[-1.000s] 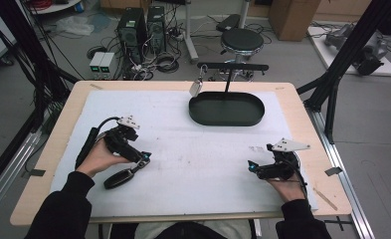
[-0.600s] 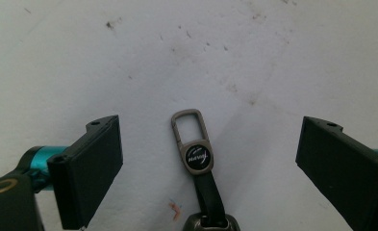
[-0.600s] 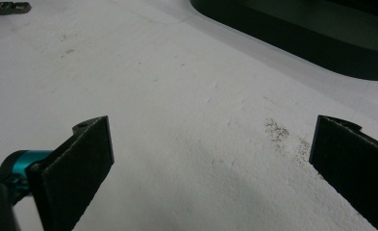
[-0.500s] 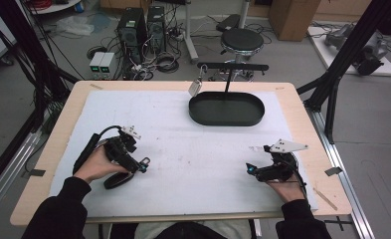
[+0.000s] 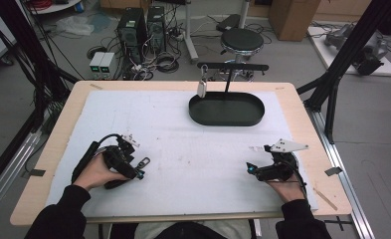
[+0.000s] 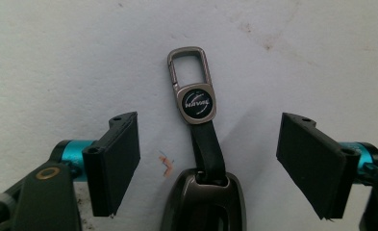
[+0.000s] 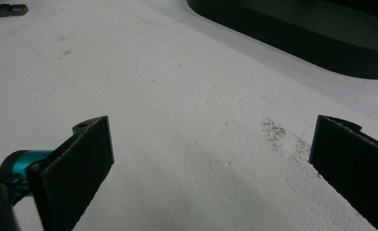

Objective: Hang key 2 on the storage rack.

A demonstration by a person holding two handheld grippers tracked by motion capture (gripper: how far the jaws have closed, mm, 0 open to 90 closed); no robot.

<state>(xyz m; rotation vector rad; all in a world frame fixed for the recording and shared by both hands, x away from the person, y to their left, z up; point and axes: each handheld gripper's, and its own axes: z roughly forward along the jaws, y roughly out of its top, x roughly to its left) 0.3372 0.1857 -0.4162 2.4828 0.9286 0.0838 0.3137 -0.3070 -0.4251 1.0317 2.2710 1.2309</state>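
Note:
A dark key fob [image 6: 206,202] with a black strap, a round badge and a silver clip [image 6: 190,72] lies flat on the white mat. My left gripper [image 6: 208,166] hangs over it, one pad [image 6: 121,159] on each side and neither touching it. The jaws have just been closing, with the fob between them, and still stand apart. From above, the left gripper [image 5: 138,169] sits near the front left, with the clip [image 5: 143,162] poking out beside it. My right gripper [image 5: 250,169] rests near the front right; in its own view the right gripper [image 7: 215,168] is wide open over bare mat.
A black oval tray [image 5: 226,122] stands at the back centre of the mat. Behind it a black stand [image 5: 233,66] carries a hanging padlock [image 5: 202,88]. In the right gripper view the tray [image 7: 321,33] lies ahead to the right. Wooden table edges border the mat.
My left hand has come down and drawn toward the near left, bringing its gripper over the key fob, and its jaws have narrowed. The right hand has stayed put.

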